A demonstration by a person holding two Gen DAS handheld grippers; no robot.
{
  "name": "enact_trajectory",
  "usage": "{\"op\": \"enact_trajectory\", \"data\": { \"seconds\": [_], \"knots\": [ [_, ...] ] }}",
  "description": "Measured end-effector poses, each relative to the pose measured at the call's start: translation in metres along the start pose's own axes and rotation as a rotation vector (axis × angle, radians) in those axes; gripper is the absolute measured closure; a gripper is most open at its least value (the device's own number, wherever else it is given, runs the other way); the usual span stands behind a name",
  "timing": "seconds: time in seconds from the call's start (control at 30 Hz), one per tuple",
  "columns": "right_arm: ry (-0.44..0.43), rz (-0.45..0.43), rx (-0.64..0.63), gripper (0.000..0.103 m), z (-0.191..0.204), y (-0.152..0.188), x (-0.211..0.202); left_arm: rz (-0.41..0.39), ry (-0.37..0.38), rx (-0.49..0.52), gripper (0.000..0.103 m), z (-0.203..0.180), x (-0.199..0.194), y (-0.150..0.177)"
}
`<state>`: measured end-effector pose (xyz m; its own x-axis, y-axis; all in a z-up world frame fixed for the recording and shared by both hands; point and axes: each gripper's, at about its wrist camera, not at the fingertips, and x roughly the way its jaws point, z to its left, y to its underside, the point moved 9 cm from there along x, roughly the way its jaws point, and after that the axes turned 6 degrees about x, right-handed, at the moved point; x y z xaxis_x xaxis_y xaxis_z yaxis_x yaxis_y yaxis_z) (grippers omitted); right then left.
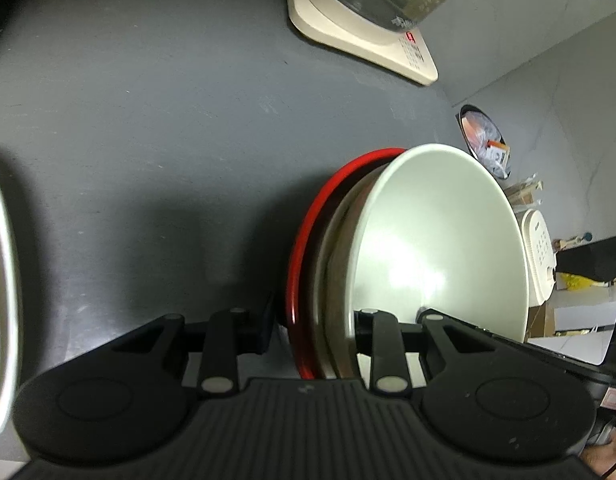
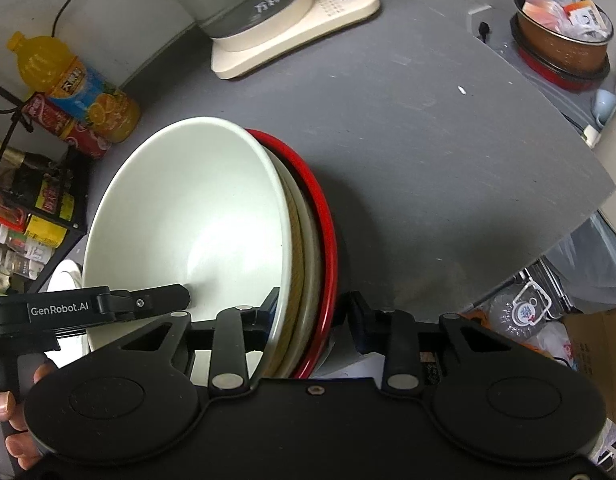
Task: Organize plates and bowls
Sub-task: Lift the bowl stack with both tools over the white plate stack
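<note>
I see a glossy, smooth white bowl [image 2: 187, 216] catching glare, against a shiny red plate [image 2: 324, 216]. The grey worktop [image 2: 428, 140] looks matt and faintly scuffed. At its far edge, the kettle [image 2: 243, 0] is clear glass on smooth cream plastic.

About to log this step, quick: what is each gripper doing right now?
Left gripper: shut on the stack of dishes.
Right gripper: shut on the same stack, at its rim.

Grey counter [image 2: 428, 152] lies bare between the stack [image 2: 303, 240] and kettle base [image 2: 291, 36]; bottles [image 2: 75, 80] crowd its left.
</note>
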<state>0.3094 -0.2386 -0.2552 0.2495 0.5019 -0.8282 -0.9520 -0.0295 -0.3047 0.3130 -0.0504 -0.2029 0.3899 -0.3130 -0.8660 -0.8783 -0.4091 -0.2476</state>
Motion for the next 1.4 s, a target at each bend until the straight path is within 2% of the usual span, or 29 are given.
{"op": "enact_trajectory", "data": {
  "seconds": [0.37, 0.87, 1.4],
  "knots": [
    [-0.06, 0.004, -0.118, 0.07, 0.061, 0.0, 0.003, -0.094, -0.015, -0.091, 0.075, 0.044, -0.049, -0.002],
    [-0.152, 0.035, -0.298, 0.07, 0.162, 0.021, 0.012, -0.231, -0.063, -0.229, 0.075, 0.117, -0.127, 0.014],
    [-0.2, 0.103, -0.404, 0.07, 0.242, 0.056, 0.041, -0.278, -0.118, -0.337, 0.075, 0.2, -0.178, 0.043]
  ]
}}
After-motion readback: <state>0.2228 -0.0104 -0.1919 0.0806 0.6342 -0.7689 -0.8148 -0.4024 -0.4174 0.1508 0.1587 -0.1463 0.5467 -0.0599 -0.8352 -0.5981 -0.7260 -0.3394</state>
